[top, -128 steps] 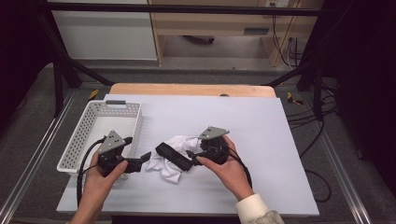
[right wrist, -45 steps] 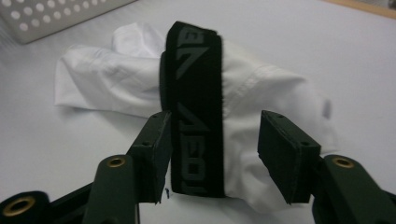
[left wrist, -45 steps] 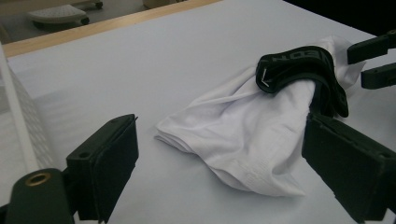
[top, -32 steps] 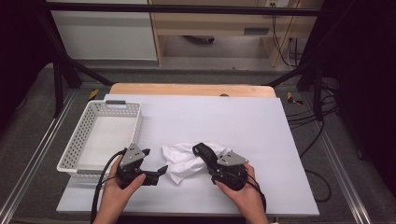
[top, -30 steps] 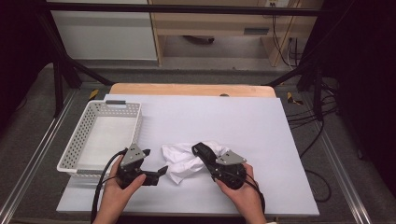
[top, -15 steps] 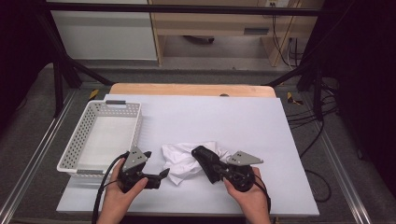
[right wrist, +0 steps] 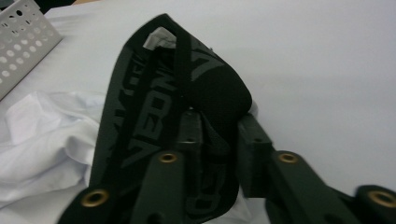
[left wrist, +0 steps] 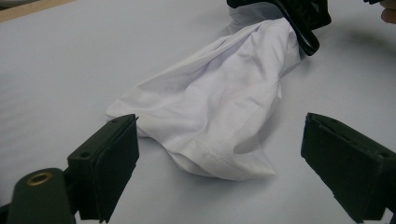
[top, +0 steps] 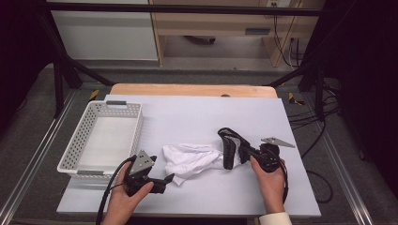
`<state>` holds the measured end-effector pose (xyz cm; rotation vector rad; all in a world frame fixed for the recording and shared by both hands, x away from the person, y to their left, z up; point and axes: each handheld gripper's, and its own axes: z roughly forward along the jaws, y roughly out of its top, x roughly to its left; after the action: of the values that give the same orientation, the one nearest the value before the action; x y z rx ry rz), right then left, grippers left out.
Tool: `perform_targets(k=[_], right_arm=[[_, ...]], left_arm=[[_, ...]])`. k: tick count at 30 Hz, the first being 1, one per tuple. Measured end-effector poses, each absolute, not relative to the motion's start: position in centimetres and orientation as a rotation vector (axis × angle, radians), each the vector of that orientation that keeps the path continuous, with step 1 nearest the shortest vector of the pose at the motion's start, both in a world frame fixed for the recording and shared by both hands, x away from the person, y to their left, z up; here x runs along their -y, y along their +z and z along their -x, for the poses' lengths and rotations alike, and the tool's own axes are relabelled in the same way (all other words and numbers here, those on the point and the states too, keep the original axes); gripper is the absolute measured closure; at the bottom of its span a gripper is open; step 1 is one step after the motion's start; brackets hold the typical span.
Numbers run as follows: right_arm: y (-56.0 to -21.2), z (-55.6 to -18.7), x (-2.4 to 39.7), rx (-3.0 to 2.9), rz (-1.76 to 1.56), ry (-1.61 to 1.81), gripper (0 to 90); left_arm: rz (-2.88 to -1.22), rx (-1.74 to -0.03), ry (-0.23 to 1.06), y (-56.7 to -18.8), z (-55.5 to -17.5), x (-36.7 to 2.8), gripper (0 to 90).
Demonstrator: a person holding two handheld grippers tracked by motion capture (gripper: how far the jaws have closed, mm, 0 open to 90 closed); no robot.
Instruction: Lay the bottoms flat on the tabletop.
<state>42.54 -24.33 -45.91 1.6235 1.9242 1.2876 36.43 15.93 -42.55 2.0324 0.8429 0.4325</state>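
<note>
At the table's left edge stands a white perforated plastic basket (top: 101,140), well apart from the work. Just right of its near corner, the person's left hand (top: 127,197) comes up from the bottom of the high view, forearm angled slightly rightward, fingers wrapped around the left gripper (top: 165,182), which lies low over the white tabletop (top: 197,112) and points right. Its jaws stand wide apart with nothing pressed between them; in the left gripper view the near end of the garment lies on the table just ahead of the gap (left wrist: 219,163).

That garment, a crumpled white cotton pair of underwear with a black elastic waistband (top: 197,159), lies near the middle of the table's front half, stretched toward the right.

At the right, the right hand (top: 268,176) reaches in with its wrist turned left, levelling the right gripper (top: 231,150) across the table. Its jaws, which have just been opening a little, are part-closed on the black waistband (right wrist: 154,116), lettered in grey, and hold that end up off the surface.
</note>
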Motion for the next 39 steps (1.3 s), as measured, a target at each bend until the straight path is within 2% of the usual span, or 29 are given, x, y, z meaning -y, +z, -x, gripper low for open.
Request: perform_targets(k=[3,7,12,21,33,39], right_arm=[[-46.0,-41.9,24.8,-1.916,-1.587,1.255,57.2],[-45.5,-41.1,25.0,-1.893,-1.558,1.212,50.3],[-44.3,-39.5,25.0,-1.848,-1.492,1.209,45.8],[-44.0,-36.9,22.5,-1.954,-1.338,1.204,42.0],[-45.9,-37.6,18.4,-2.156,-1.234,1.064,34.1],[-46.7,-38.0,17.5,-2.191,-1.222,0.954,37.7]], left_arm=[[-2.038,-0.838,0.432,-42.6,-36.3,-15.8,10.7],[-2.047,-0.838,0.429,-42.8,-36.3,-15.7,10.7],[-2.058,-0.837,0.416,-43.2,-36.2,-15.5,10.7],[-2.049,-0.832,0.403,-43.2,-36.1,-15.4,10.7],[-2.068,-0.831,0.392,-43.9,-35.9,-15.0,10.9],[-2.067,-0.829,0.391,-43.8,-35.8,-14.9,11.1]])
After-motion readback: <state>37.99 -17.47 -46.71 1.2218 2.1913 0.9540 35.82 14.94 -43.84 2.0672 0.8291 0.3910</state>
